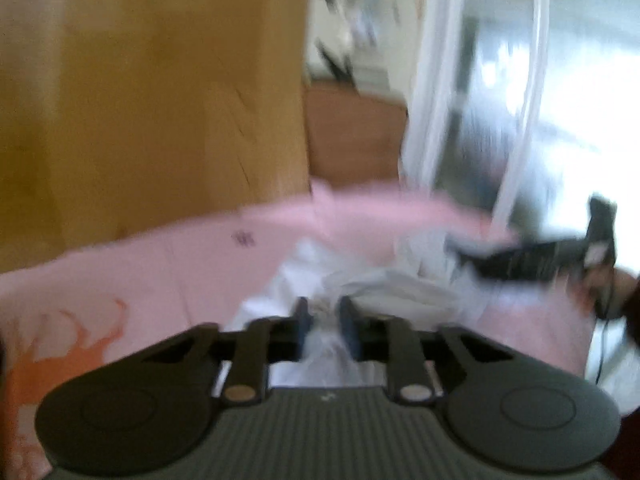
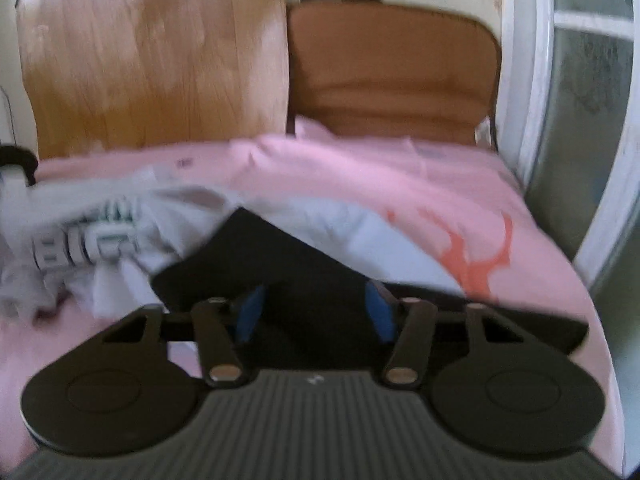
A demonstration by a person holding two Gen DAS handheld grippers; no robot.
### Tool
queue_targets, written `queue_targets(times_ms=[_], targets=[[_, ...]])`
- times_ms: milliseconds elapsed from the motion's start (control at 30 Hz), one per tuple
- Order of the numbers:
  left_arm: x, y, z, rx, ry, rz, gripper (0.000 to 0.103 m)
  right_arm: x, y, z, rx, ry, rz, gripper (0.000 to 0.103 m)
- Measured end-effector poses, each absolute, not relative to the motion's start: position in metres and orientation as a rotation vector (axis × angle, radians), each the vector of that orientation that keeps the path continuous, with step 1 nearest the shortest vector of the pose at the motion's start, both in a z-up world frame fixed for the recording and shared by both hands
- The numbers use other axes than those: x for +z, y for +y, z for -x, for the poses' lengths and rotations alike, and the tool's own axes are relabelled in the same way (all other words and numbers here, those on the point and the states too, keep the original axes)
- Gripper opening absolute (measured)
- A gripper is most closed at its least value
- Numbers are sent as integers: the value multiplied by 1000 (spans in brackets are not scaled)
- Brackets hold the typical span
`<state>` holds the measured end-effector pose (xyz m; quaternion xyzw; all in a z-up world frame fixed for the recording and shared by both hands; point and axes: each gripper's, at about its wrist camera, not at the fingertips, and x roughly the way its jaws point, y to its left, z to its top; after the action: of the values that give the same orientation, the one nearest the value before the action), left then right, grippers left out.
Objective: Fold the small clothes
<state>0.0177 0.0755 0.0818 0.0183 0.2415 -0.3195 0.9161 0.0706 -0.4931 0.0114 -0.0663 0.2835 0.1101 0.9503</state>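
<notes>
Pink bedding (image 2: 360,176) with an orange print covers the work surface, with a wooden board (image 2: 152,60) and a brown chair (image 2: 392,72) behind it. On it lies a heap of small clothes: a white garment (image 1: 320,276) bunched in loose folds and a black garment (image 2: 280,264) spread beside and partly over white cloth, with a striped item (image 2: 92,236) further to the left in the right wrist view. The left gripper (image 1: 324,320) is clenched on a pinch of the white garment — fabric bulges up between its dark pads, though blur hides how deep the bite goes. The right gripper (image 2: 316,312) hangs with its jaws parted over the black garment, the blue pads (image 2: 250,312) to either side of the cloth; I cannot tell whether they touch it. This looks like the pick-up of one piece to lay it flat. To do it well, each gripper should take an edge or corner of the same garment rather than a mid-cloth bunch — the two now sit on different pieces. Both grippers tilt downward toward the bed, and the right one shows at the far right of the left wrist view, a hand (image 1: 612,288) around its handle.
</notes>
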Motion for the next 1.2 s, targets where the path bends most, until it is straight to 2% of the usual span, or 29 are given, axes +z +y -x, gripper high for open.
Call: queue_targets(times_ms=[33,100,267,300,333,400,467,500,533,600,633,667,733,800,833,867,900,1033,1200], targets=[[89,84,-9,-628,451,-12,3,12,-497,-68,244,584,128,53],[101,106,9,-567,386,50,3,22,-505,-63,292,559,98,55],[110,124,16,-467,357,87,5,48,-506,-66,425,403,-15,56],[108,118,8,-458,394,73,19,51,-490,-68,413,395,-3,56],[106,112,-1,-465,429,62,43,54,-480,-77,412,396,24,56],[94,95,-17,-496,471,6,66,55,-462,-98,410,405,97,56],[81,78,-36,-513,521,-66,77,48,-457,-123,430,445,171,54],[73,71,-49,-528,567,-92,91,43,-456,-137,428,476,221,54],[65,65,-59,-545,612,-101,100,39,-453,-149,415,500,266,54],[49,59,-78,-558,702,-93,98,31,-447,-168,395,540,353,56],[43,60,-79,-559,731,-81,89,27,-447,-179,399,564,389,56],[38,60,-83,-567,762,-62,74,23,-443,-187,397,596,405,58],[32,61,-83,-575,801,-19,30,13,-446,-206,421,671,388,62],[35,63,-77,-580,771,7,11,4,-447,-216,461,718,348,64],[38,65,-70,-566,739,20,9,3,-447,-217,485,714,330,60],[44,70,-64,-556,713,35,9,3,-446,-216,522,722,313,37],[50,76,-57,-543,678,55,8,4,-443,-212,538,717,303,6],[79,85,-46,-480,573,76,8,16,-415,-197,408,638,313,4],[121,91,-23,-372,413,66,8,80,-418,-153,336,334,224,4]])
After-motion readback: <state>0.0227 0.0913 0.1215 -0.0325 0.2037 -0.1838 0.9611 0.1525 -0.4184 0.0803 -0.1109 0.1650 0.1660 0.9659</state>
